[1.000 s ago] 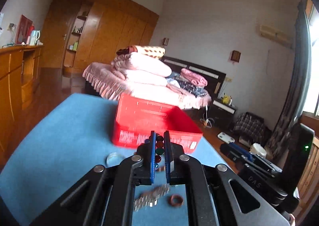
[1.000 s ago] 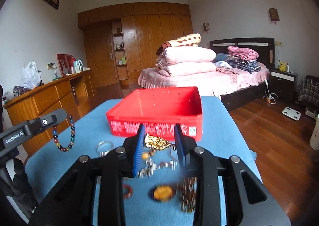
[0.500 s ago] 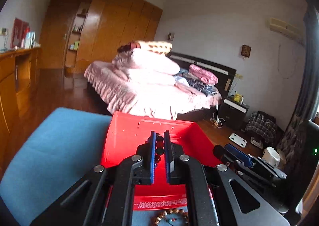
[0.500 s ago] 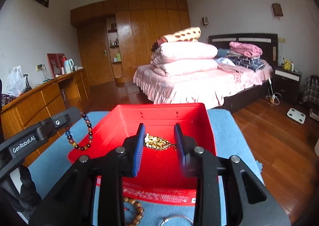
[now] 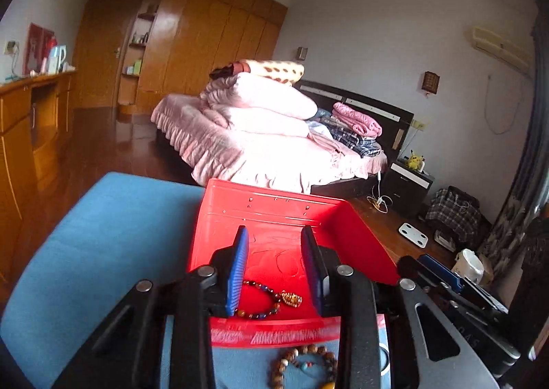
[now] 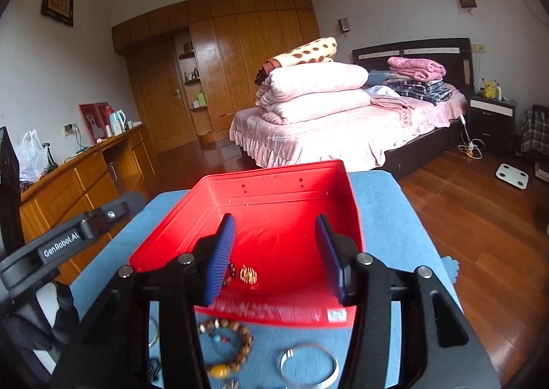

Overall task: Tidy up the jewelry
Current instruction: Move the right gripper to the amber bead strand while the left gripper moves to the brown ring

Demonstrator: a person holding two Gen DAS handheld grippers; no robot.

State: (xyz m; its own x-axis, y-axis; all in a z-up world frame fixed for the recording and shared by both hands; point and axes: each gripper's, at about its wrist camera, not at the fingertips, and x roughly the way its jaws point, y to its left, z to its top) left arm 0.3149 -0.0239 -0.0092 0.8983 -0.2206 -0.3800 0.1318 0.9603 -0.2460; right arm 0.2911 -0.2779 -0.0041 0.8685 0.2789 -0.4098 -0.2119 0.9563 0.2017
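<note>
Hovering over the red tray, left gripper and right gripper have just been opening, empty-jawed; beaded bracelet and gold necklace lie inside.

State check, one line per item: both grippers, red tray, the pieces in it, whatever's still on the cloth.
left gripper: open, just been opening, nothing between its fingers
right gripper: open, just been opening, nothing held
red tray: on the blue cloth, upright
dark beaded bracelet: lying in tray
gold piece: lying in tray
wooden bead bracelet: on cloth, outside tray
silver bangle: on cloth, outside tray
</note>
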